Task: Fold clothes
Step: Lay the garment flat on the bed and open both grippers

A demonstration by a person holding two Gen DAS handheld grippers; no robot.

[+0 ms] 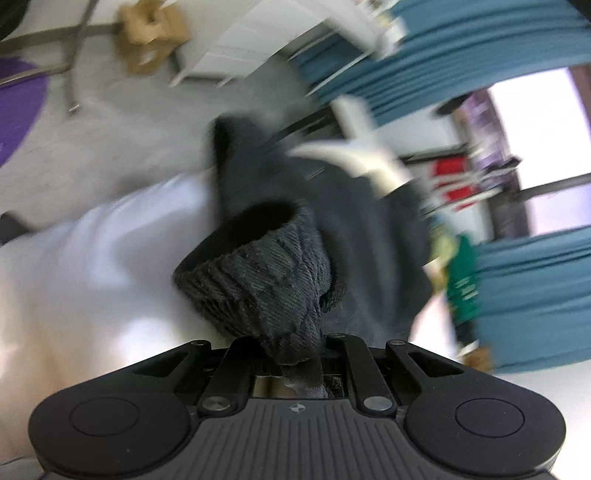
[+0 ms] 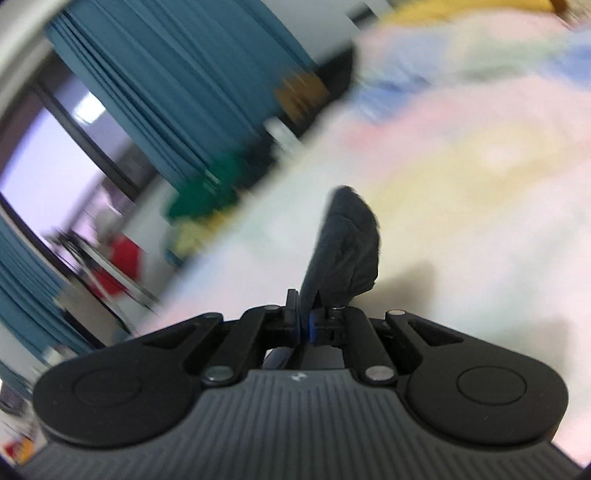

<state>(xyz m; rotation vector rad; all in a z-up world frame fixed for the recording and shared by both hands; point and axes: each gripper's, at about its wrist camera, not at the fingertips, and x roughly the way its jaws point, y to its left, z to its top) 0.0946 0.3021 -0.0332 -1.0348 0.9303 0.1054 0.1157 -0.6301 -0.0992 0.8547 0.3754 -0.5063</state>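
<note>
A dark navy garment [image 1: 332,229] with a ribbed cuff [image 1: 258,280] hangs in front of my left gripper [image 1: 295,354]. The left gripper is shut on the cuff end, which bunches between its jaws. The rest of the garment trails away over a white surface [image 1: 92,266]. My right gripper [image 2: 314,317] is shut on another part of the same dark garment [image 2: 347,243], which sticks up from its jaws above a pale pastel surface [image 2: 461,192]. Both views are motion-blurred.
Teal curtains [image 1: 461,55] and a bright window [image 1: 543,122] stand behind. A tan object [image 1: 151,33] and a metal frame [image 1: 74,55] sit on the grey floor. A white cabinet [image 1: 258,33] stands at the top. Green and red items [image 2: 207,192] lie near the curtains.
</note>
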